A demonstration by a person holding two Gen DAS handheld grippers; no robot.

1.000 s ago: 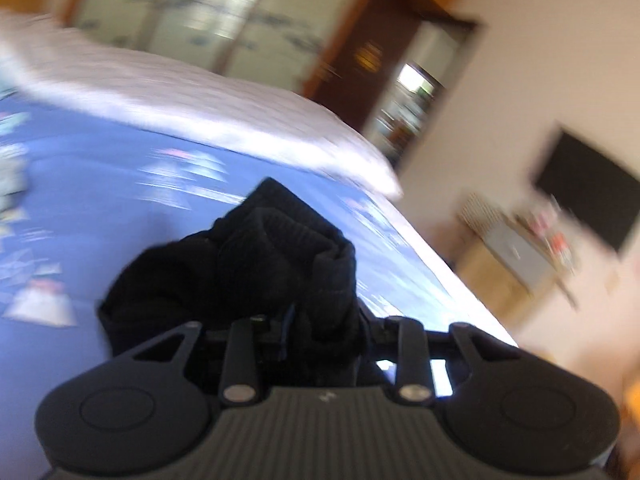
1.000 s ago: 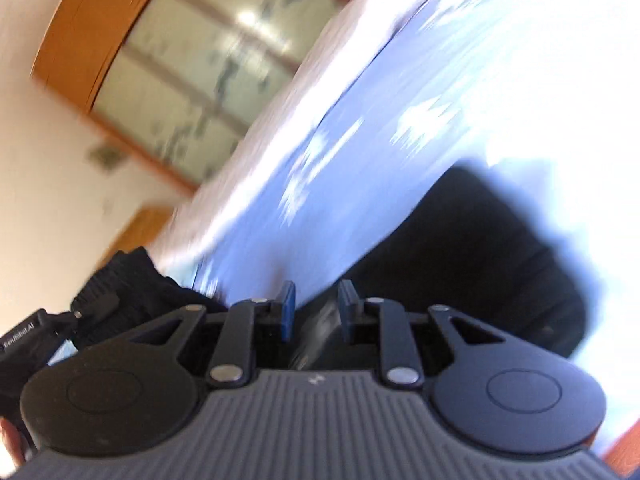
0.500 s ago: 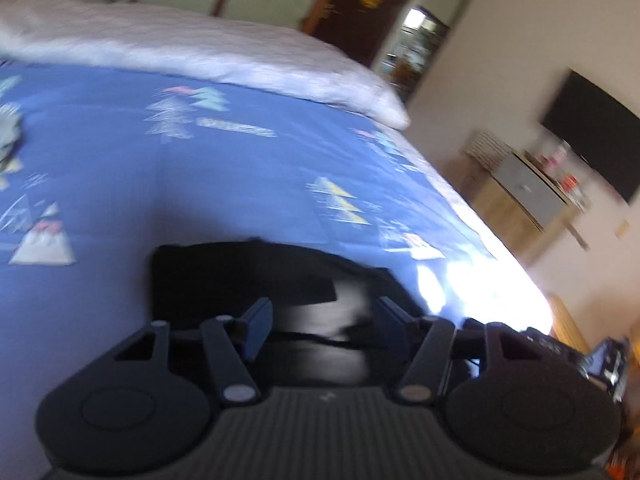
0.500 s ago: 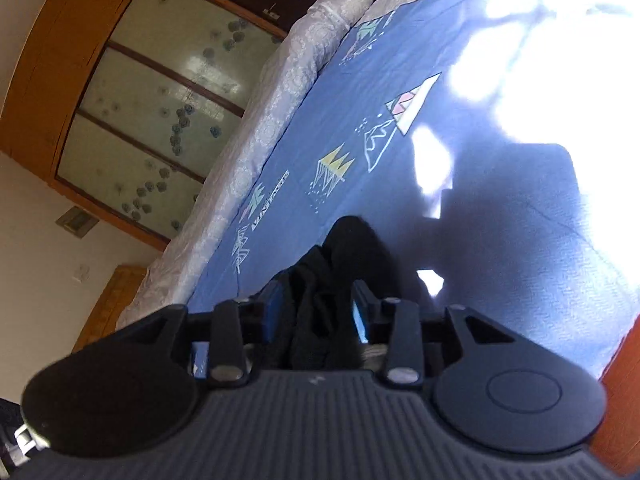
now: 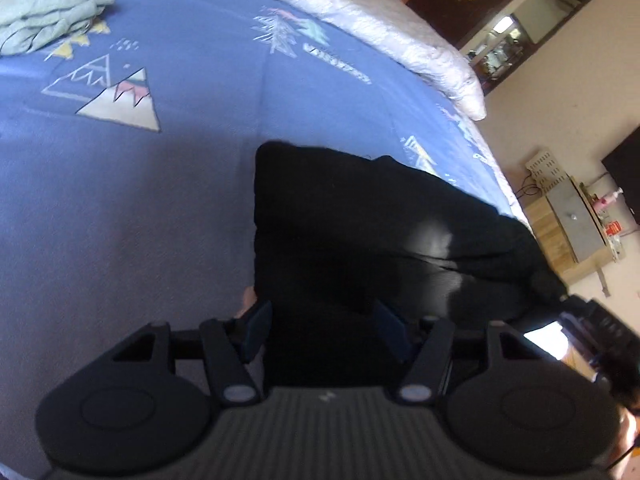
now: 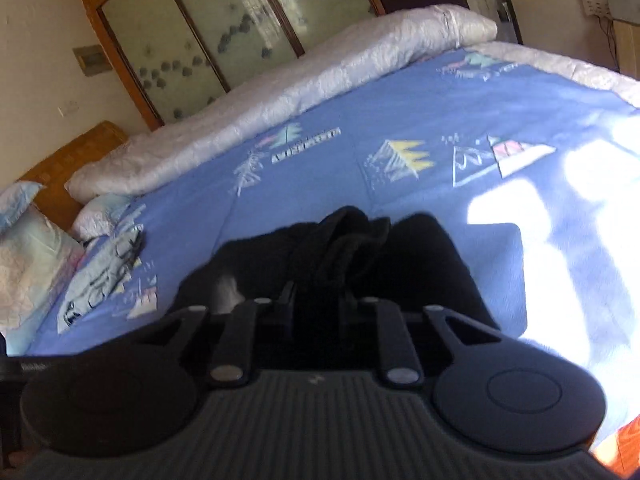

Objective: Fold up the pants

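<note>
The black pants (image 5: 360, 224) lie spread on the blue patterned bedspread (image 5: 140, 200), reaching toward the bed's right edge. My left gripper (image 5: 324, 328) is open, its blue-padded fingers wide apart over the near edge of the pants, holding nothing. In the right wrist view the pants (image 6: 420, 264) are bunched in front of my right gripper (image 6: 316, 300), which is shut on a thick fold of the black fabric.
A pale green garment (image 5: 48, 20) lies at the far left of the bed; it also shows in the right wrist view (image 6: 100, 280). A rolled white quilt (image 6: 280, 96) runs along the far side. Pillows (image 6: 28, 256) are at the head. A wooden cabinet (image 5: 572, 224) stands beyond the right edge.
My left gripper opened and let go of the bunched pants, which now lie flat on the bed. My right gripper stays closed on the fabric and has swung level over the bed.
</note>
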